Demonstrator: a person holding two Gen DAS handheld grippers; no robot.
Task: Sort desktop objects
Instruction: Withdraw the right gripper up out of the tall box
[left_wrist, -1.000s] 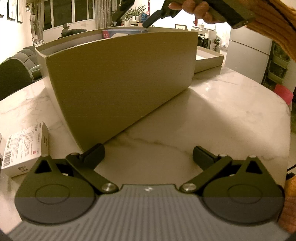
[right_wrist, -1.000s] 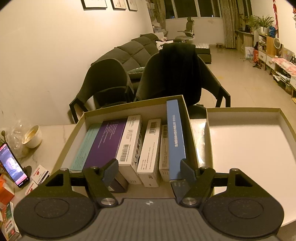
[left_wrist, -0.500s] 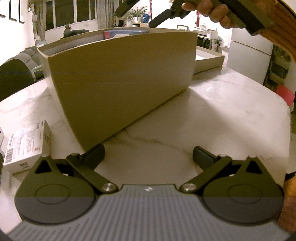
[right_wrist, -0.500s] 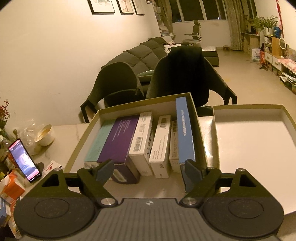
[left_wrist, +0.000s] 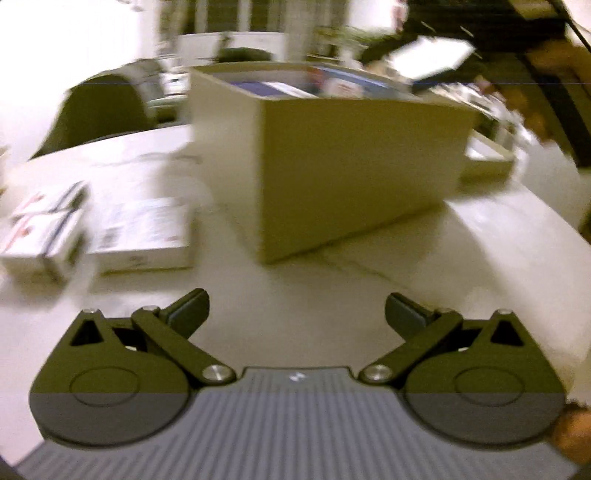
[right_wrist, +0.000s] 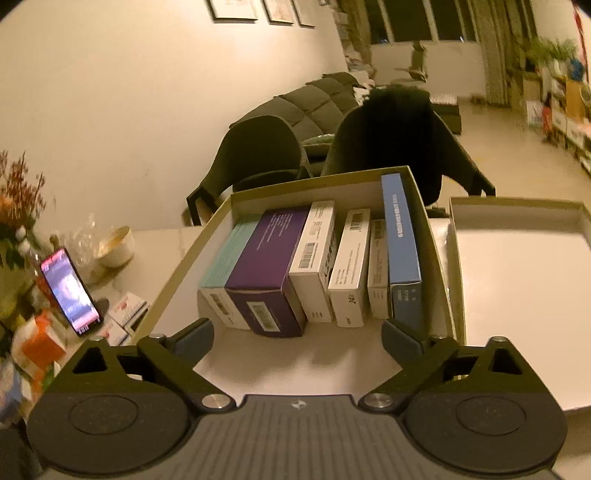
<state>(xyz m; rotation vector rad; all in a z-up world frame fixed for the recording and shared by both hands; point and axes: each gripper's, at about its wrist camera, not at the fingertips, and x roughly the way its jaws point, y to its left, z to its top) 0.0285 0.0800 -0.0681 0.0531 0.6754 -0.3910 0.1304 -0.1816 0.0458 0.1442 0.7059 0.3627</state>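
Sitting on the pale marble table (left_wrist: 424, 258), big open beige cardboard box (right_wrist: 192, 254) with packs on edge: purple carton (right_wrist: 266, 266), tall blue carton (right_wrist: 400, 243). Right gripper (right_wrist: 297, 338) just been opening, spread wide, nothing between. Left gripper (left_wrist: 297, 310) spread too, empty; only its blurry view catches the white flat cartons (left_wrist: 144, 236) outside the box.

A pale marble-patterned table (left_wrist: 424, 266) is seen as the supporting surface. A tall cardboard box (left_wrist: 354, 170) stands on it at about 12 o'clock in the left wrist view, with a shallow lid (right_wrist: 517, 258) just beside it. Two small white cartons (left_wrist: 144, 236) lie flat at 10 o'clock. In the right wrist view, a propped phone (right_wrist: 70, 291), a bowl (right_wrist: 114, 245) and an orange carton (right_wrist: 37, 343) are noted at 9 o'clock.
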